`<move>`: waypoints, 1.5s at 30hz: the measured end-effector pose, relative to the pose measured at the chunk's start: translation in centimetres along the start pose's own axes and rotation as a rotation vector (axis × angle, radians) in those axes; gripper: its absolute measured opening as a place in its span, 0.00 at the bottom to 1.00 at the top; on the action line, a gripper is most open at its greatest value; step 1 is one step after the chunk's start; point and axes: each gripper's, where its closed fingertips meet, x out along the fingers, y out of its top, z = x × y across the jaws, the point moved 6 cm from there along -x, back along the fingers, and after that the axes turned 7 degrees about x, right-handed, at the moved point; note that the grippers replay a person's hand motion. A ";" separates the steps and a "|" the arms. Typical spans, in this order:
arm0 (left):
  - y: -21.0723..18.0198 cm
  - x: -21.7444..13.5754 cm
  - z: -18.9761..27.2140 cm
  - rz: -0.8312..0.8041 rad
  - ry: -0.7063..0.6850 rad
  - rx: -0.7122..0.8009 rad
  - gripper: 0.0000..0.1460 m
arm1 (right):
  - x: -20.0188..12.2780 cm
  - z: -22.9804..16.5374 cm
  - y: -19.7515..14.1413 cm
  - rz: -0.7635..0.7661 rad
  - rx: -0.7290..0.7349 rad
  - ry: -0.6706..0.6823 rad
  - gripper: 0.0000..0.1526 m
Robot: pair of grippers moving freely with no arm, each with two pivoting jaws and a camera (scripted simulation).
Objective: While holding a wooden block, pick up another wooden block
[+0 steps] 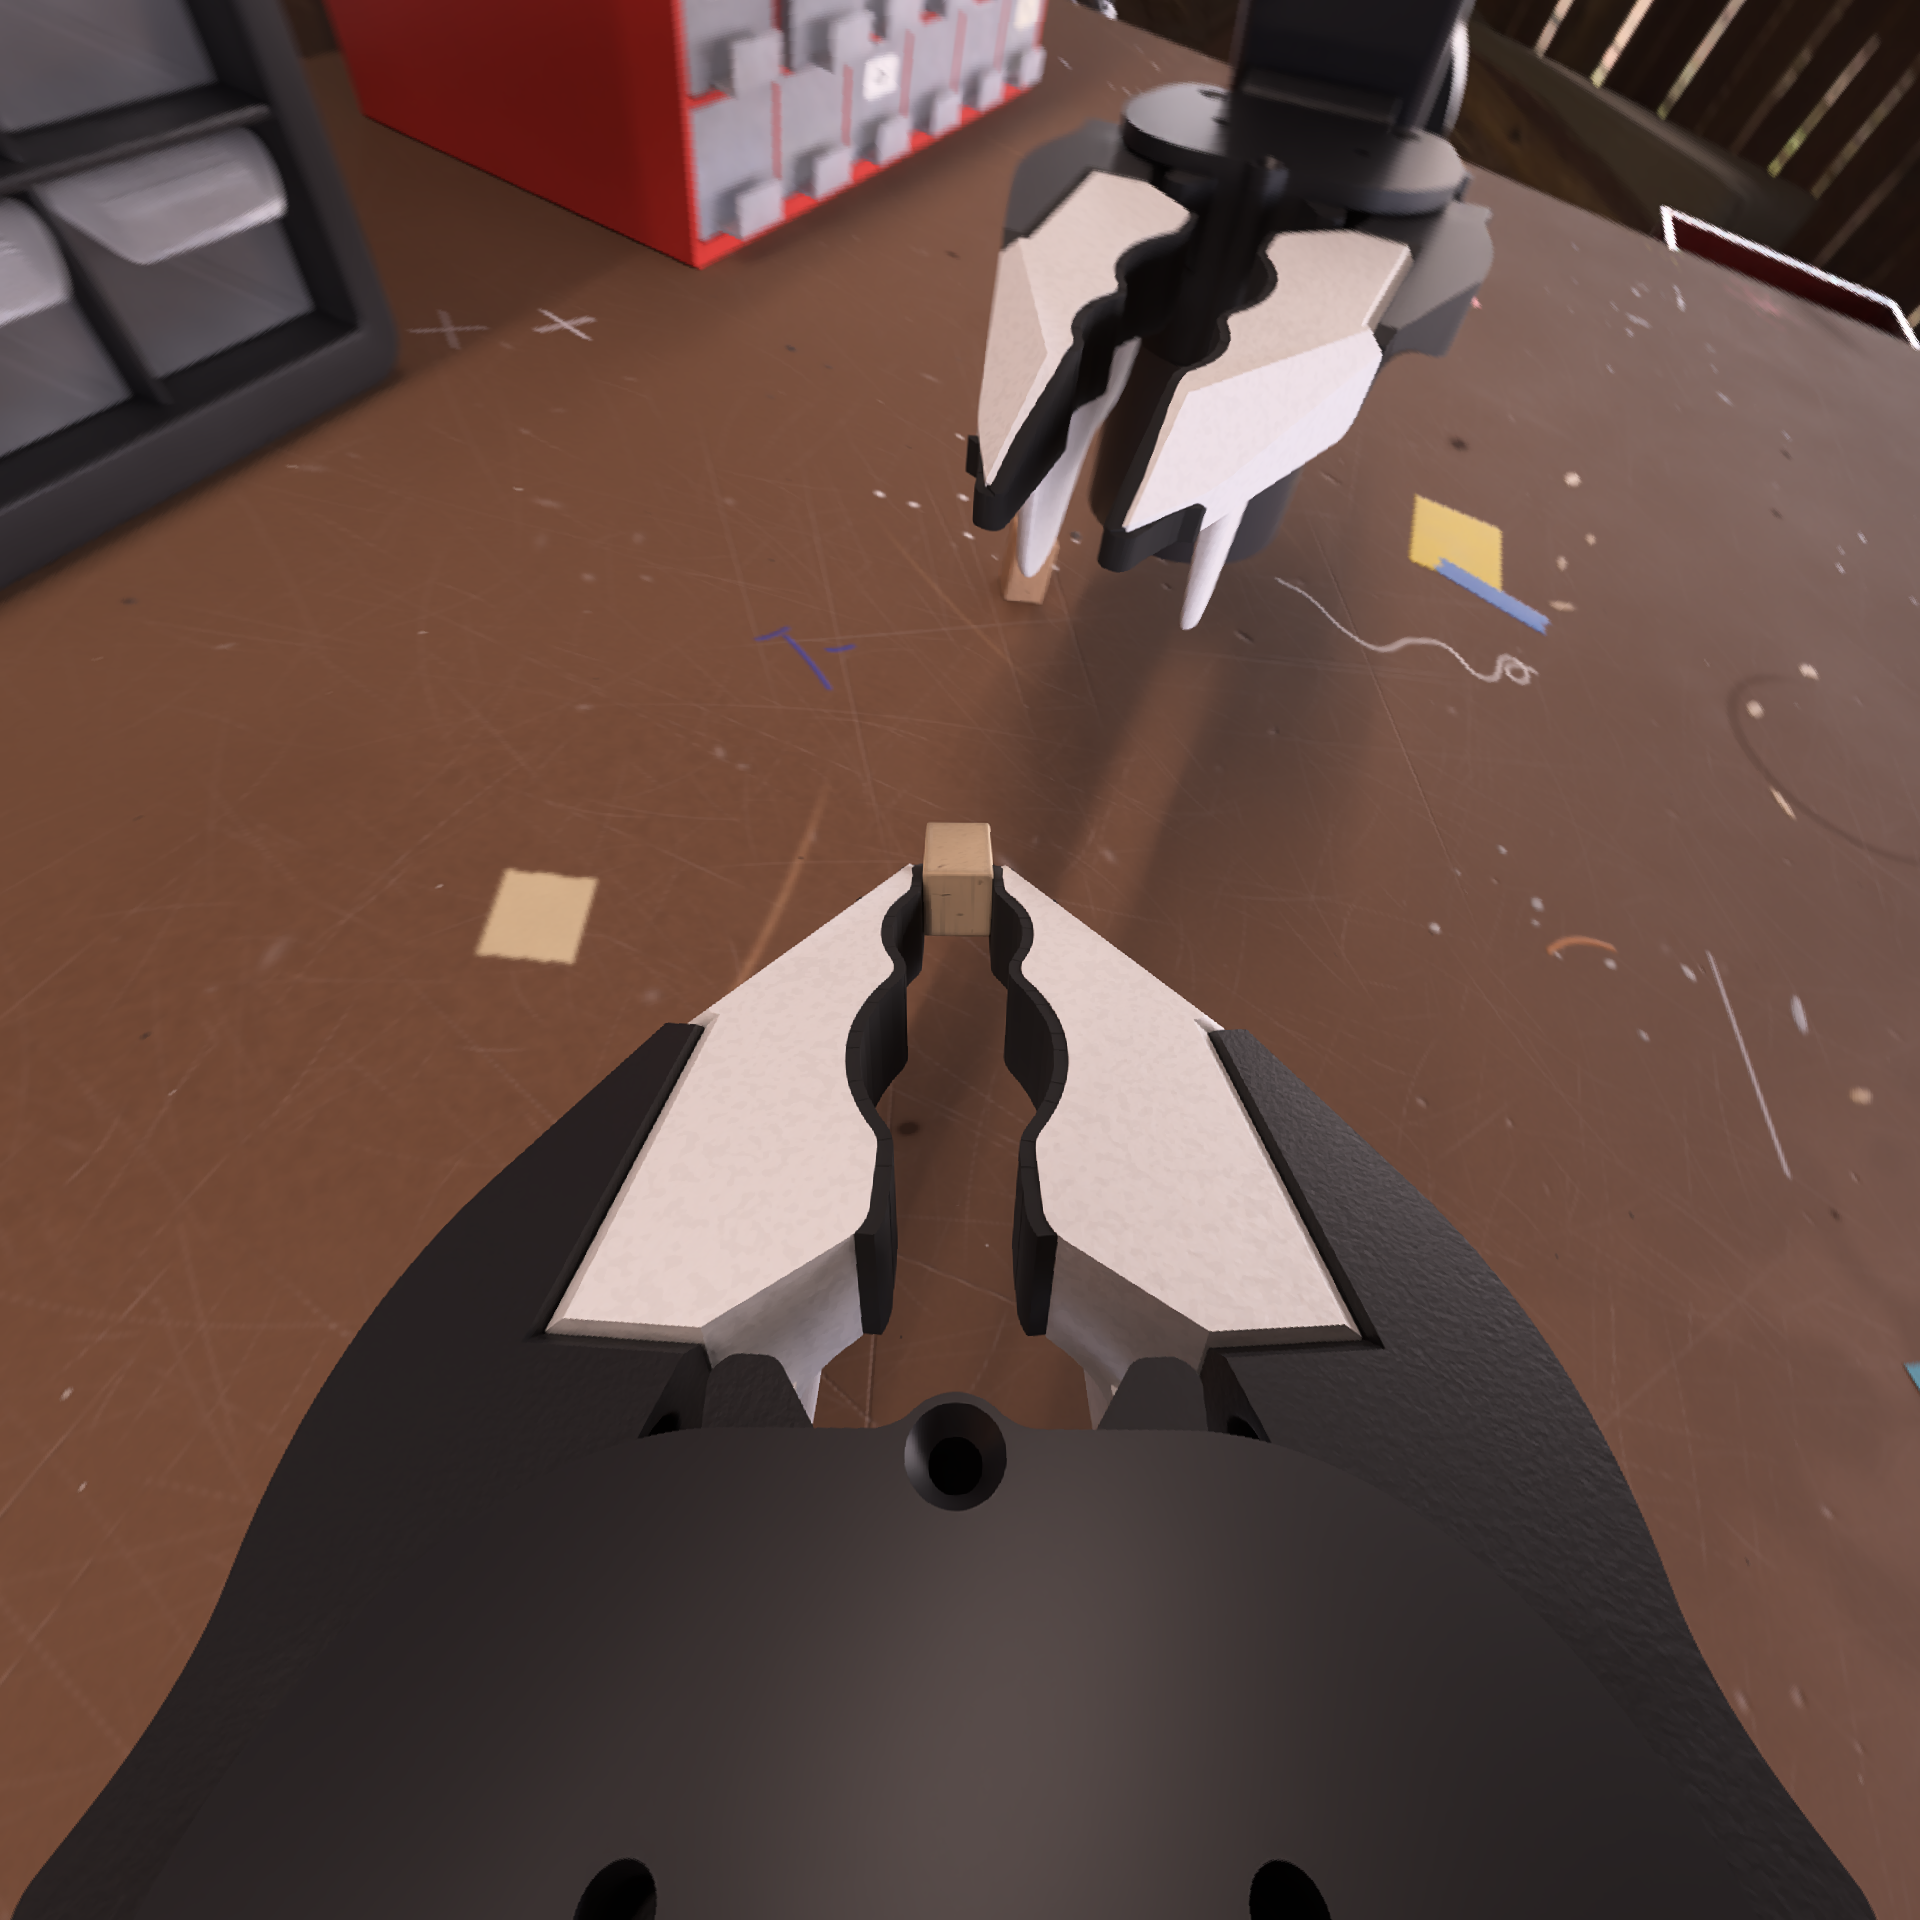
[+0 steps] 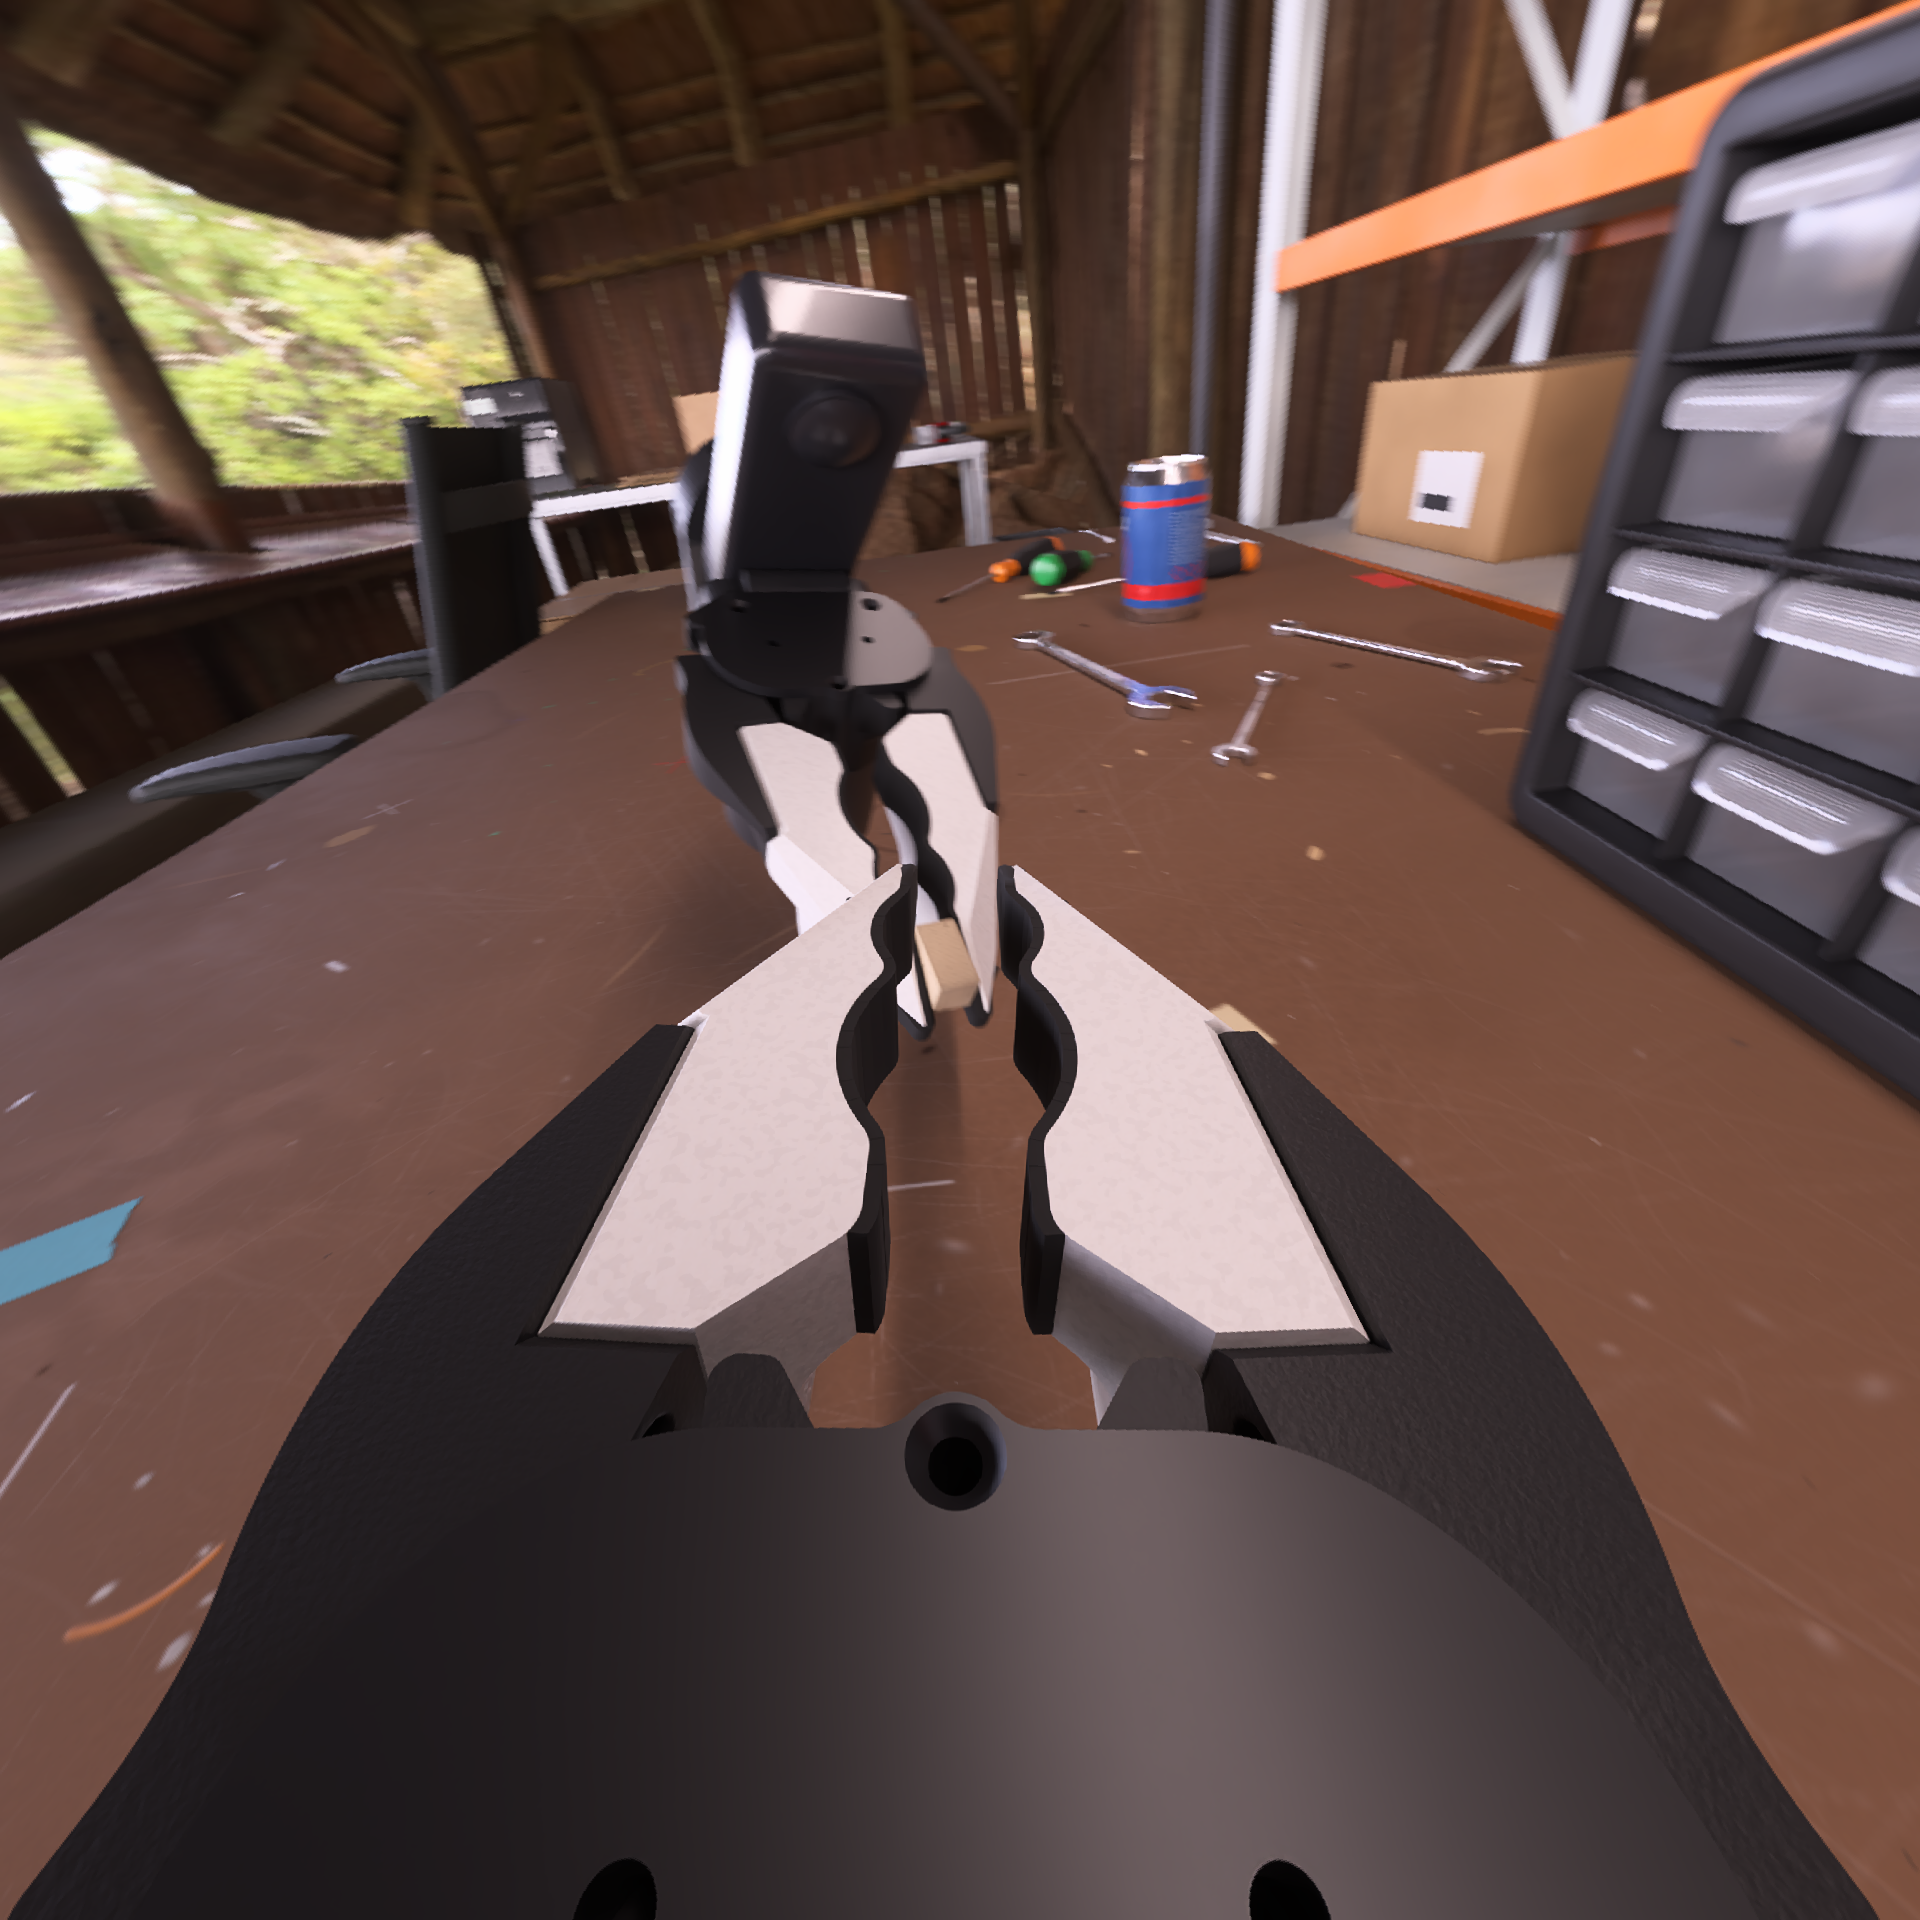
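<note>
My left gripper [image 1: 956, 883] is shut on a small pale wooden block [image 1: 957, 891], held at the fingertips above the brown table [image 1: 520, 675]. A second wooden block [image 1: 1029, 585] stands on the table farther off, touching or just behind one fingertip of my right gripper [image 1: 1114, 594], which points down with its fingers apart and empty. In the right wrist view my right gripper [image 2: 956, 883] is open. The second block [image 2: 1238, 1020] peeks out beside its right finger, outside the gap. The left gripper [image 2: 948, 1016] faces it, holding its block [image 2: 951, 968].
A red parts bin [image 1: 686, 104] and a dark drawer cabinet [image 1: 156, 260] stand at the far left; the cabinet also shows at the right in the right wrist view [image 2: 1766, 520]. A can [image 2: 1166, 535], wrenches [image 2: 1112, 675], screwdrivers [image 2: 1049, 566] and a cardboard box [image 2: 1486, 457] lie beyond.
</note>
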 end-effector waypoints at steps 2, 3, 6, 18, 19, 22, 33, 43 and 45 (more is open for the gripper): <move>0.1 -0.3 -0.4 0.027 0.044 -0.028 0.07 | -0.3 0.6 0.0 -0.016 0.008 -0.087 0.10; 0.1 -0.5 -0.6 0.044 0.061 -0.042 0.08 | -0.4 0.9 -0.1 -0.045 -0.002 -0.134 0.10; 0.2 -1.1 -1.0 0.099 0.082 -0.080 0.08 | -0.8 2.0 -0.4 -0.116 -0.030 -0.297 0.09; 0.1 -0.8 -0.9 0.067 0.072 -0.074 0.08 | -3.5 4.5 -1.7 -0.344 0.085 -0.498 0.04; 0.1 -0.7 -0.9 0.063 0.072 -0.071 0.08 | -3.5 4.7 -1.9 -0.330 0.106 -0.494 0.04; 0.1 -0.7 -0.9 0.057 0.070 -0.066 0.07 | -3.8 5.2 -1.7 -0.276 0.186 -0.493 0.02; 0.2 -0.8 -1.0 0.071 0.068 -0.079 0.07 | -7.7 1.4 -1.2 -0.192 0.254 -0.848 0.09; 0.2 -0.7 -0.7 0.063 0.067 -0.057 0.08 | -7.9 0.2 -5.1 -0.520 0.229 -1.110 0.14; 0.2 -0.7 -0.7 0.065 0.064 -0.053 0.08 | -7.8 0.3 -5.2 -0.510 0.215 -1.134 0.15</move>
